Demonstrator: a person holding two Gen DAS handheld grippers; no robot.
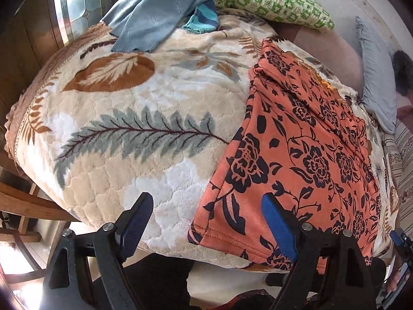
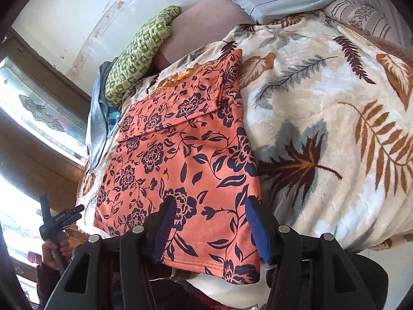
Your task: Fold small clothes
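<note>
Left gripper [image 1: 206,222] spread wide above the near edge of the bed, nothing pinched: one blue-padded finger [image 1: 277,228] over the near left corner of the orange floral garment [image 1: 304,155], the other over bare blanket just left of that hem. Jaws not touching cloth, as far as can be seen.

Right gripper [image 2: 210,228] also spread, hanging over the near right part of the same garment [image 2: 180,155], both fingers above the orange cloth near its hem; pads apart, no fold caught between them.

Garment lying flat on the leaf-patterned blanket [image 1: 129,129], black roses and vines on orange, a sleeve folded in across the far part, a patch of golden embroidery at the far end. Hem stitched, hanging slightly over the near edge of the bed.

Beyond the garment, at its far left, a green-and-cream checked pillow [image 1: 271,0]; left of that a heap of grey-blue cloth [image 1: 155,13] with a striped teal piece [image 1: 201,19] tucked under it. To the garment's far right, a pale grey pillow [image 1: 374,77].

From the right wrist view, left of the garment, a hand [image 2: 55,248] gripping the handle of the other tool, patterned window glass behind.

No brands, labels or readable writing anywhere.
</note>
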